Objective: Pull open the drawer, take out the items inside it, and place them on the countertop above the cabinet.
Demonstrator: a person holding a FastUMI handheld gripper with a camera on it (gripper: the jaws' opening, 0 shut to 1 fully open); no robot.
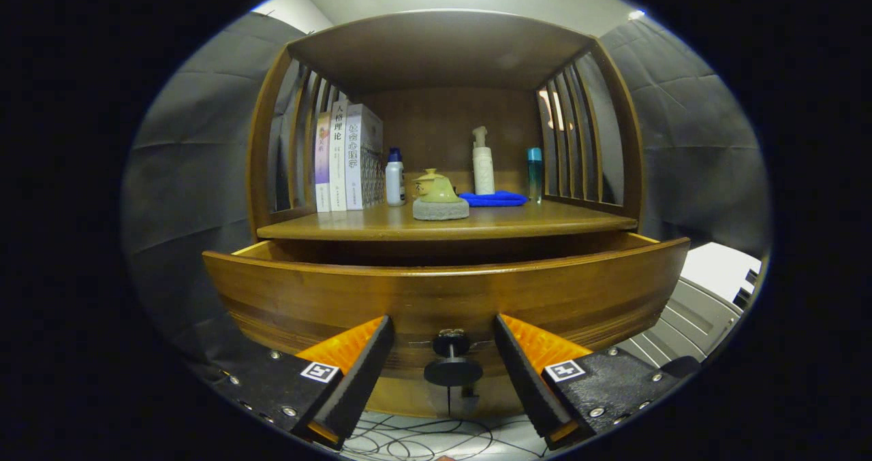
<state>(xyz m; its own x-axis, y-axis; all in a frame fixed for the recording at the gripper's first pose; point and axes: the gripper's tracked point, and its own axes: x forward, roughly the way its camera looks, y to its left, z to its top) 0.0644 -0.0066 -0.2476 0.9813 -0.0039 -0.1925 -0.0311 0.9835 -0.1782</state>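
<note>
Gripper view faces the wooden cabinet (443,59) head-on, with the drawer (443,297) drawn partway out under the countertop (477,226). The gripper (443,348) has its fingers spread apart, one on each side of the dark round knob (452,369) without touching it, so the knob looks freshly let go or about to be gripped. From this low angle the drawer's contents stay hidden behind its front panel.

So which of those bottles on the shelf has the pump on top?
The white one at the back, standing behind the blue cloth. The other two, beside the books and by the right slats, have plain caps. The tongs are open around the drawer knob.
</note>
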